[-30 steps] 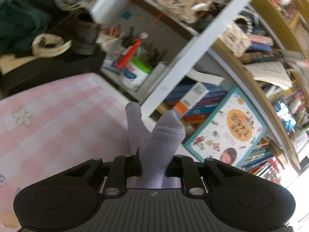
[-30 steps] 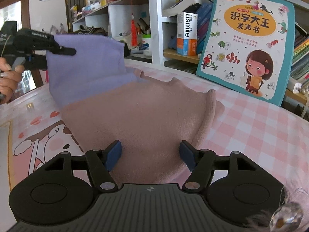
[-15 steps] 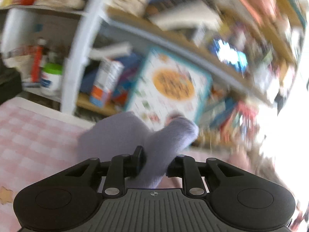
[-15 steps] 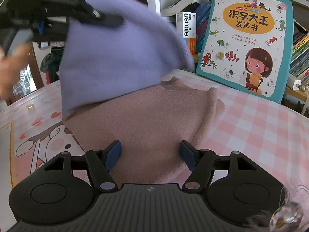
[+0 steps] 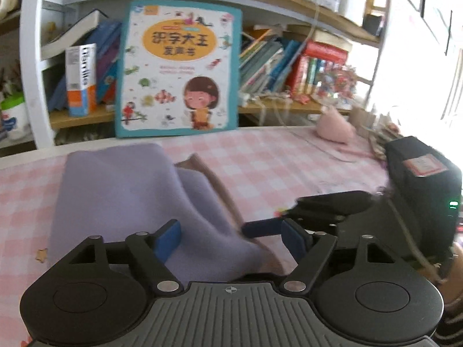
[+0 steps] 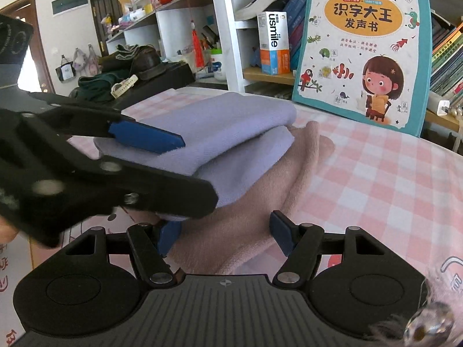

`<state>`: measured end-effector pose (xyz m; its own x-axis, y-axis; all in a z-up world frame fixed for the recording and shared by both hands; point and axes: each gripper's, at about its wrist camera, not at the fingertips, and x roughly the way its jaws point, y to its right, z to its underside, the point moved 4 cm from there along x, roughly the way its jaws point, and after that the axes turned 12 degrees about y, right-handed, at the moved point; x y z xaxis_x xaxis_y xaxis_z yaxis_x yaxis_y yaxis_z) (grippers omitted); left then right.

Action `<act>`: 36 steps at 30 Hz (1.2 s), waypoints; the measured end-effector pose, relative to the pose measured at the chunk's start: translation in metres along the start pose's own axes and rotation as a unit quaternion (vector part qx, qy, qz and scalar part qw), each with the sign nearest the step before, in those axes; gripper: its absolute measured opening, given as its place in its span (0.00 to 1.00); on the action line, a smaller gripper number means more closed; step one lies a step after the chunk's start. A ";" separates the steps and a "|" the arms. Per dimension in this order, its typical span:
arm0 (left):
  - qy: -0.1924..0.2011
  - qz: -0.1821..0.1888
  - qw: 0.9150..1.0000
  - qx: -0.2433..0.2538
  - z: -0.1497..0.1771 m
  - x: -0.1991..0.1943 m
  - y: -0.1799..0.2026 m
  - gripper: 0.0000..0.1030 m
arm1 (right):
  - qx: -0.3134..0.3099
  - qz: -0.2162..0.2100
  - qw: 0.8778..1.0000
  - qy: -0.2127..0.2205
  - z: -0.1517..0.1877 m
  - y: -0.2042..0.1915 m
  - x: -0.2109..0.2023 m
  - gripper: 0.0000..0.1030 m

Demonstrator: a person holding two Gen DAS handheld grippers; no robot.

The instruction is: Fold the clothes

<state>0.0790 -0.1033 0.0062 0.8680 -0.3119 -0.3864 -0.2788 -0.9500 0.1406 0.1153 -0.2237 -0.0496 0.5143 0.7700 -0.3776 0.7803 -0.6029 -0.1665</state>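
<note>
A lilac cloth [image 5: 121, 190] lies folded over on a pinkish-beige cloth [image 5: 215, 182] on the pink checked tablecloth [image 5: 289, 167]. My left gripper [image 5: 231, 238] is open, its jaws apart over the near edge of the lilac cloth, holding nothing. In the right wrist view the lilac cloth [image 6: 220, 127] shows two layers on the beige cloth [image 6: 260, 202]. My right gripper [image 6: 224, 232] is open just above the beige cloth. The left gripper's blue pad [image 6: 144, 137] rests by the lilac fold. The right gripper also shows in the left wrist view [image 5: 260, 228].
A large children's book [image 5: 179, 69] leans against the bookshelf [image 5: 289, 29] behind the table. A pink soft toy [image 5: 335, 128] sits at the far right of the table. A dark side table with clothes [image 6: 130, 72] stands at the left.
My left gripper carried the lilac cloth's edge across and down, folding it over itself on the beige cloth, then opened and let go. My right gripper has stayed open in place.
</note>
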 end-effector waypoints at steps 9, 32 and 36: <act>0.092 -0.042 0.995 -0.013 -0.026 -0.053 -0.042 0.76 | 0.059 -0.028 0.998 0.011 -0.005 0.011 -0.013 0.66; 0.076 -0.047 0.996 -0.010 0.030 -0.043 -0.094 0.20 | 0.367 -0.050 0.928 0.032 -0.047 0.074 0.061 0.65; 0.080 -0.039 0.996 -0.019 0.031 -0.045 -0.099 0.20 | 0.323 -0.012 0.946 0.016 -0.061 0.071 0.081 0.32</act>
<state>0.0547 0.0040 -0.0181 0.9416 -0.2274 -0.2482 -0.1943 -0.9693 0.1510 0.2341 -0.1914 -0.0363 0.5185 0.7846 -0.3400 0.4173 -0.5792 -0.7002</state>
